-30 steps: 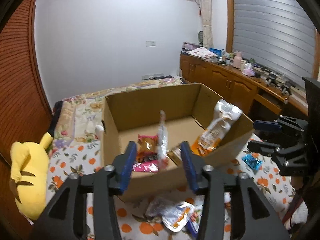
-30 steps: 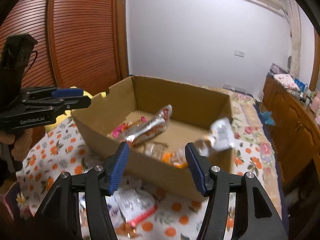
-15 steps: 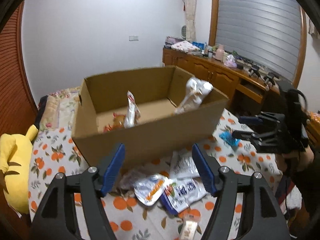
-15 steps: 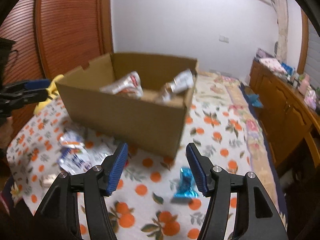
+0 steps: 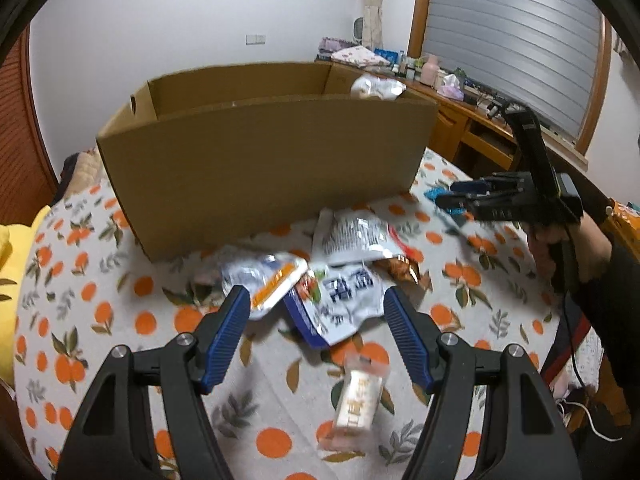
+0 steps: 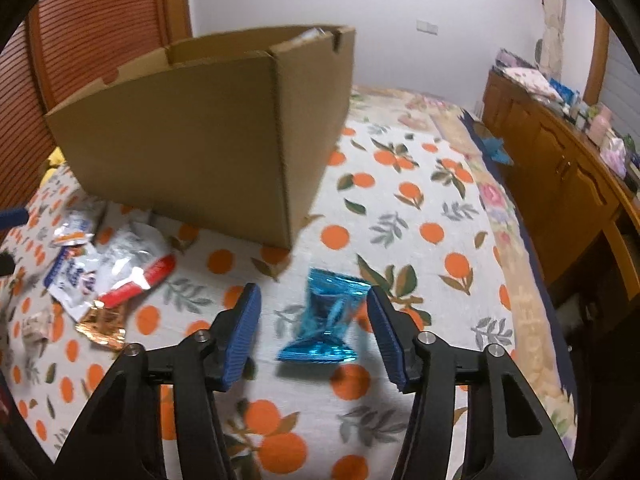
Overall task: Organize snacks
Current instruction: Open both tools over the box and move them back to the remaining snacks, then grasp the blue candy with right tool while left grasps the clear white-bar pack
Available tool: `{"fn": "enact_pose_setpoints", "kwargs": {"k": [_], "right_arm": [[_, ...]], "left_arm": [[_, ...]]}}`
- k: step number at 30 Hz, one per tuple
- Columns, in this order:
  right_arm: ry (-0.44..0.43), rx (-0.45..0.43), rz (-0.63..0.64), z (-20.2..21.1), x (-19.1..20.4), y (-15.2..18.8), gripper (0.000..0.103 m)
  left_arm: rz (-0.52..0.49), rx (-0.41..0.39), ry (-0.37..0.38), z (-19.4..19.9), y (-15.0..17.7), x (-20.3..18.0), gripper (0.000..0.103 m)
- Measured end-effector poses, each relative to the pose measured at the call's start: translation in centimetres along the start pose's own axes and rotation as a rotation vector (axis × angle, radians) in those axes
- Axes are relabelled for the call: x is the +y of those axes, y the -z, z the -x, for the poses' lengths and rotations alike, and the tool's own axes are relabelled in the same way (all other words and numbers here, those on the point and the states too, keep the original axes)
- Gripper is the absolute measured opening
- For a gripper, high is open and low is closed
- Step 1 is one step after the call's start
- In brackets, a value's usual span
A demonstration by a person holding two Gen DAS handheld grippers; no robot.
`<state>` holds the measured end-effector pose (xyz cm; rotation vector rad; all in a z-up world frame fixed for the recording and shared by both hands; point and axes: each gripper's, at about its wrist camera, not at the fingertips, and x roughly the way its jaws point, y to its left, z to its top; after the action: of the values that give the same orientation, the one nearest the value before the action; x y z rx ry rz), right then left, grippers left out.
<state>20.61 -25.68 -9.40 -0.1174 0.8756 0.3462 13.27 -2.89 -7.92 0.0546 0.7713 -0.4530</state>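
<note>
An open cardboard box (image 5: 264,160) stands on the orange-print cloth (image 5: 100,292); it also shows in the right wrist view (image 6: 200,128). A snack bag (image 5: 376,87) pokes above its far rim. My left gripper (image 5: 316,320) is open and empty, low over a pile of white and blue snack packets (image 5: 344,292), with a small beige snack bar (image 5: 358,400) just before it. My right gripper (image 6: 312,332) is open, its fingers either side of a blue foil packet (image 6: 326,320) lying on the cloth. The right gripper also shows in the left wrist view (image 5: 460,196).
More packets (image 6: 108,264) lie left of the box corner in the right wrist view, one copper foil (image 6: 102,326). A yellow plush toy (image 5: 12,264) sits at the far left. A wooden cabinet (image 6: 560,152) with clutter runs along the right wall.
Both grippers have dropped from above the box down toward the cloth. The left now hangs over the packet pile; the right has closed in around the blue foil packet.
</note>
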Motion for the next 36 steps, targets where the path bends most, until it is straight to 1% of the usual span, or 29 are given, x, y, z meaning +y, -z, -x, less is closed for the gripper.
{"fn": "enact_pose_setpoints", "kwargs": {"k": [2, 4, 5, 6, 9, 11, 16, 20, 23, 26, 28, 29, 31, 32, 36], "right_arm": [[-0.005, 0.015, -0.01, -0.4, -0.4, 0.1, 0.046], [0.002, 0.027, -0.014, -0.7, -0.7, 0.3, 0.042], [0.004, 0.024, -0.012, -0.6, -0.7, 0.4, 0.038], [0.001, 0.022, -0.008, -0.5, -0.7, 0.5, 0.029], [-0.01, 0.026, 0.002, -0.2, -0.4, 0.5, 0.025], [-0.013, 0.022, 0.011, 0.3, 0.1, 0.7, 0.025], [-0.06, -0.016, 0.013, 1.8, 1.6, 1.4, 0.025], [-0.075, -0.014, 0.036, 2.0, 3.2, 2.4, 0.025], [-0.077, -0.01, 0.048, 1.8, 4.0, 3.0, 0.025], [-0.081, -0.01, 0.047, 1.6, 4.1, 3.3, 0.025], [-0.084, -0.007, 0.043, 1.6, 4.1, 3.3, 0.025], [-0.086, -0.006, 0.041, 1.6, 4.1, 3.3, 0.025], [-0.083, -0.005, 0.042, 1.6, 4.1, 3.4, 0.025], [-0.08, -0.005, 0.045, 1.6, 4.2, 3.4, 0.025], [-0.069, -0.006, 0.052, 1.6, 4.3, 3.4, 0.026]], "left_arm": [[-0.007, 0.014, 0.002, -0.3, 0.6, -0.1, 0.07], [-0.016, 0.026, 0.004, -0.4, 1.1, -0.2, 0.07], [-0.021, 0.032, 0.006, -0.5, 1.3, -0.3, 0.07], [-0.024, 0.039, 0.008, -0.6, 1.5, -0.4, 0.07], [-0.038, 0.064, 0.01, -0.8, 2.1, -0.8, 0.07], [-0.054, 0.08, 0.015, -0.8, 2.6, -1.2, 0.07], [-0.084, 0.115, 0.022, -0.9, 3.4, -1.9, 0.07], [-0.092, 0.144, 0.011, -1.4, 3.8, -2.0, 0.07], [-0.095, 0.143, 0.011, -1.5, 3.9, -1.9, 0.07], [-0.112, 0.147, -0.01, -1.7, 3.9, -2.2, 0.071], [-0.131, 0.147, -0.035, -1.9, 3.9, -2.5, 0.075], [-0.119, 0.147, -0.035, -1.9, 4.0, -2.3, 0.076], [-0.11, 0.148, -0.051, -1.9, 4.0, -2.2, 0.083], [-0.097, 0.144, -0.058, -1.9, 4.1, -2.0, 0.085], [-0.09, 0.139, -0.067, -1.8, 4.3, -1.7, 0.086]]}}
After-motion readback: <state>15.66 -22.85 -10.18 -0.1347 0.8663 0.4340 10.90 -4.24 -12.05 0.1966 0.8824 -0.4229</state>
